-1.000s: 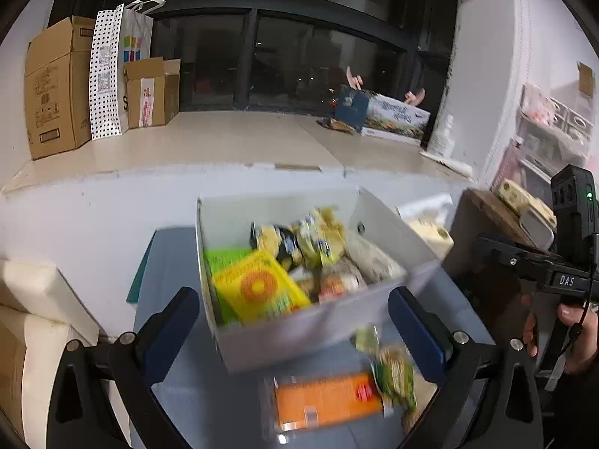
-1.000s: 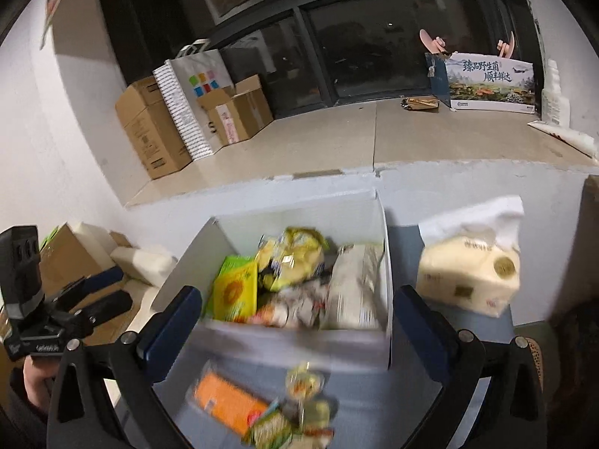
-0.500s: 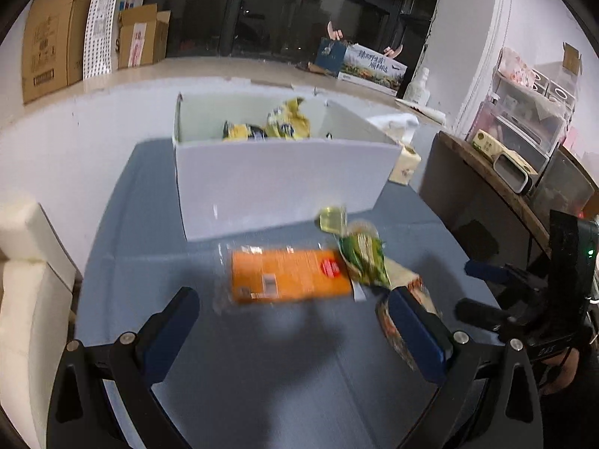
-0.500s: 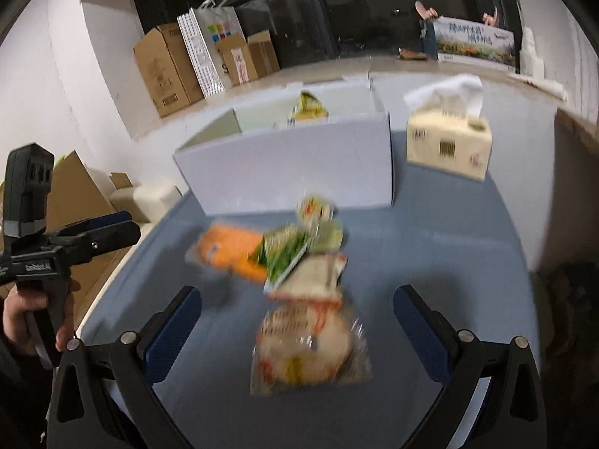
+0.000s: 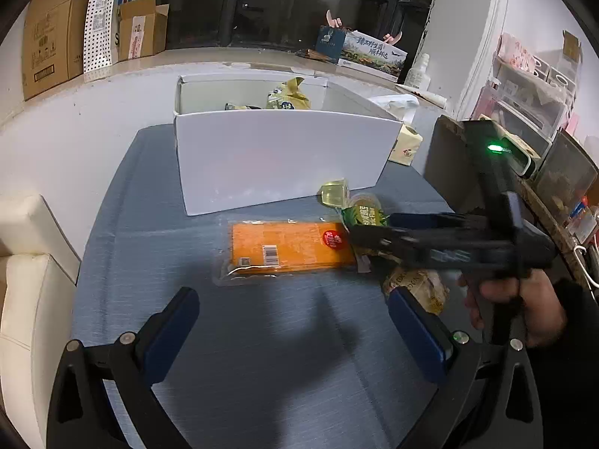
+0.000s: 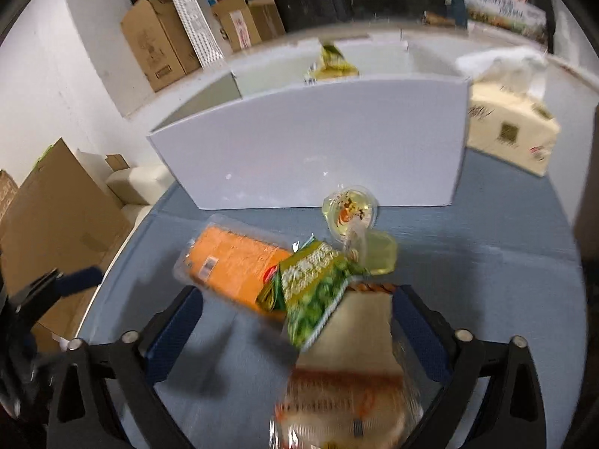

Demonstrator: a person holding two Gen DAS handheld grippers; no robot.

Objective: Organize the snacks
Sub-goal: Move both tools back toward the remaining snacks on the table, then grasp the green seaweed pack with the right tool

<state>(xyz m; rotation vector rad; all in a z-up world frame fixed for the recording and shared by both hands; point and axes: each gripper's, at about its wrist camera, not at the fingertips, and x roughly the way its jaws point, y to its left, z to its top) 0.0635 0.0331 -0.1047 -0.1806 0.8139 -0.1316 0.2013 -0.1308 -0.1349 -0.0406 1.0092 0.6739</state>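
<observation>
One orange pack point(image 5: 290, 249) with a barcode, one green bag point(image 6: 312, 286), two jelly cups point(image 6: 350, 211); left gripper point(image 5: 295, 331) released, right gripper point(image 6: 295, 331) closing around the bag, unclenched.

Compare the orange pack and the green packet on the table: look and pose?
The orange pack is a long, flat rectangle in clear wrap; the green packet is smaller, opaque and printed. The orange pack lies flat on the blue table; the green packet rests tilted over the orange pack's end. Both sit outside the white box.
</observation>
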